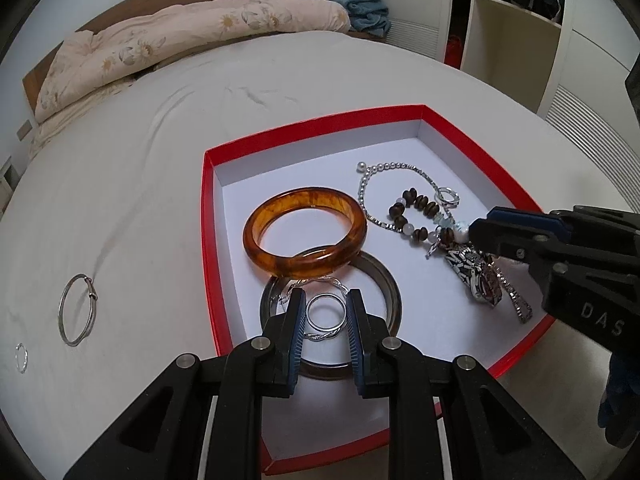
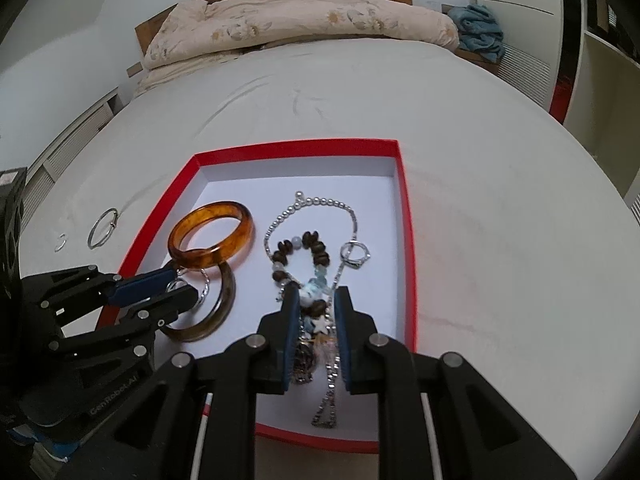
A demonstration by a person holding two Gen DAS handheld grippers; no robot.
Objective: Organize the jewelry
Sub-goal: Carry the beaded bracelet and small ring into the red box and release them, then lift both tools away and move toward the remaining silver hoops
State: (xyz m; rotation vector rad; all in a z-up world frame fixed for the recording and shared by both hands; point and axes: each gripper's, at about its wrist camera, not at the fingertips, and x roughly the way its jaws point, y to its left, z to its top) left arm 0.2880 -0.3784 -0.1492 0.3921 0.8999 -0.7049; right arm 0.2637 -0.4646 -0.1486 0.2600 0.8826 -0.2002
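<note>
Bed sheet point(image 1: 160, 160): white, carrying everything listed below.

Red box point(image 1: 208, 240): open, white-lined, lying near the bed's edge; most of the jewelry is sitting inside it.

Left gripper point(image 1: 325, 312): hovering over the box's 7 o'clock area, fingers partly open and flanking small silver rings point(image 1: 325, 312); whether the pads are touching them I cannot tell.

Right gripper point(image 2: 316, 312): reaching in at the box's 5 o'clock area, fingers partly open and straddling the charm cluster point(image 2: 316, 320); no firm hold is showing.

Dark bangle point(image 1: 390, 284): lying flat, partly under the amber one.

Amber bangle point(image 1: 306, 232): resting at the box's 9 o'clock, leaning on the dark bangle.

Pearl-and-chain necklace point(image 2: 320, 202) and wooden-bead bracelet point(image 2: 316, 248): tangling together at box centre.

Thin silver bangle point(image 1: 77, 310): lying outside the box, at its 9 o'clock, on the sheet.

Small ring point(image 1: 21, 357): lying beyond it, also outside.

Progress, as judged: largely done; two outside pieces are remaining, and the tangle is probably needing sorting.
</note>
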